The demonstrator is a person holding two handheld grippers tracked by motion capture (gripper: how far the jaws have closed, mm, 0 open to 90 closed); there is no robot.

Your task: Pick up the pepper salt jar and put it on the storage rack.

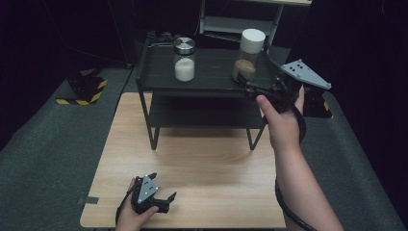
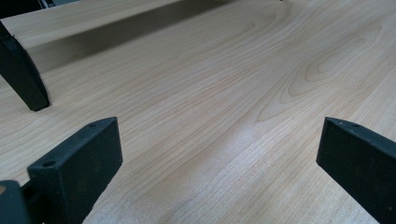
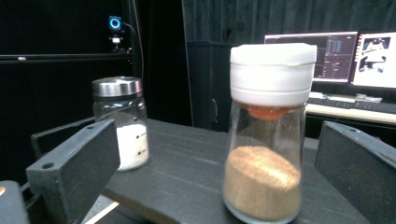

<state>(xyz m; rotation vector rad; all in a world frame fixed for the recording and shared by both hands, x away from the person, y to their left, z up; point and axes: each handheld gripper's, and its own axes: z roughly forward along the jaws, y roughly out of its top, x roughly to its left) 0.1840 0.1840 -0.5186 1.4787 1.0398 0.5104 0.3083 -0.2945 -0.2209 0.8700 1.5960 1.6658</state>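
Right gripper view shows our right hand-held gripper [image 3: 217, 172] spread wide around the white-capped jar [image 3: 267, 135] of brown grains at the black shelf's [image 3: 187, 177] edge, so we should centre the glass body before squeezing.

Upright glass shaker [image 3: 266, 135], white cap, brown granules, on the black shelf's [image 1: 211, 72] right end.
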